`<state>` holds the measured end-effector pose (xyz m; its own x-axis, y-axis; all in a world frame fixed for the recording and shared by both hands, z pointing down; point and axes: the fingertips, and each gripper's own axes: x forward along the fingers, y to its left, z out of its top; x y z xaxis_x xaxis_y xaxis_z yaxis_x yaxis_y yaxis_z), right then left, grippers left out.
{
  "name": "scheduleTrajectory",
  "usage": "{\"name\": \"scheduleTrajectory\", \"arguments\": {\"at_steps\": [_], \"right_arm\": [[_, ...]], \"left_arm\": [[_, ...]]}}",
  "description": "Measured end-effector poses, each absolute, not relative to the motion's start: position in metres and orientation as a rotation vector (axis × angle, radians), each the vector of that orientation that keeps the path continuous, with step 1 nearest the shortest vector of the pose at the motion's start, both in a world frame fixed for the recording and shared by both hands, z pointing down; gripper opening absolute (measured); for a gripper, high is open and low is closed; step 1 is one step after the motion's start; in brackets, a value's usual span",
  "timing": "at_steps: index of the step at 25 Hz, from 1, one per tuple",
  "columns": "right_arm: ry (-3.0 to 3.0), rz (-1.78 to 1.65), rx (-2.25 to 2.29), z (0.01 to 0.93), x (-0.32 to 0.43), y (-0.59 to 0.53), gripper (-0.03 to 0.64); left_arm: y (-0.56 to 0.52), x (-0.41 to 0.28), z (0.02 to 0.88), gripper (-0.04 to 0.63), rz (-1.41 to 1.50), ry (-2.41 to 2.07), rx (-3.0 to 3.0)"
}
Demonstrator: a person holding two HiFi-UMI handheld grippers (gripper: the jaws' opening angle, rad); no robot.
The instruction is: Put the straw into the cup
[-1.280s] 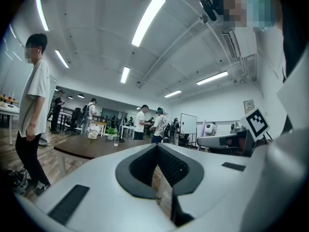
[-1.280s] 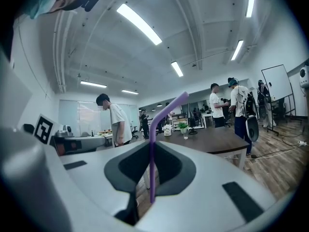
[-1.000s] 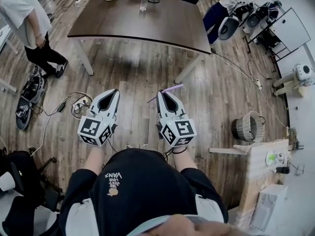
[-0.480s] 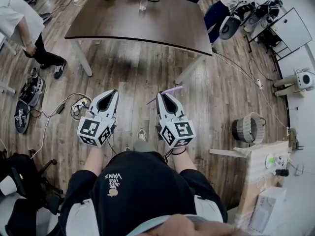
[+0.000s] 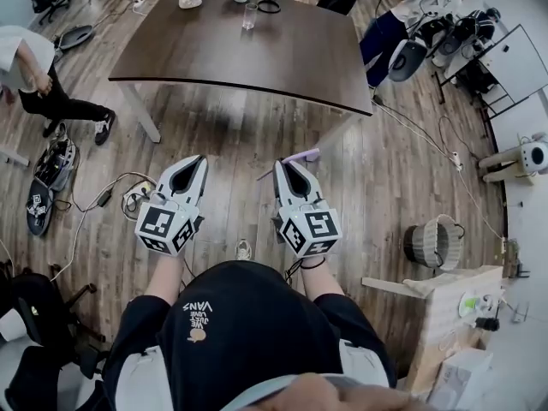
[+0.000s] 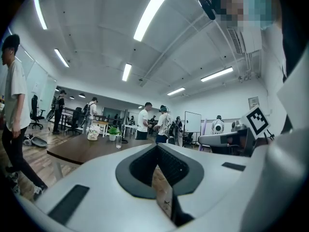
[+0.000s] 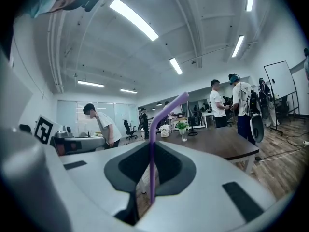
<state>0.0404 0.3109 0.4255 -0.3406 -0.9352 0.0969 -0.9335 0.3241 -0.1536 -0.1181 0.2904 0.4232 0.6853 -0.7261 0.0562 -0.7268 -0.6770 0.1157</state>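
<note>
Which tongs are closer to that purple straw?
Right. The right tongs grip the straw; the left tongs, empty, are off to its left, not touching it.

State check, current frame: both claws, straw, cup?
left claw: shut, nothing in it.
right claw: shut on the straw.
straw: pinched in the right claw, bent near its top, not in the cup.
cup: upright at the far side of the table, no straw in it.
</note>
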Motion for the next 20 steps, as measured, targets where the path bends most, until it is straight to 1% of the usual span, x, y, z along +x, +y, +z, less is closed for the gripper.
{"name": "scheduleTrajectory", "arguments": {"at_steps": [15,20], "right_arm": [[2.587,-0.292,-1.737,0.426,0.089,0.250,0.035],[2.592,-0.310,-1.730,0.431,0.091,0.233,0.035]], "left_arm": [[0.232,-0.071,0.422,0.011,0.020,-1.258,2.743],[0.215,-0.071,0.427,0.011,0.037,-1.262,2.732]]}}
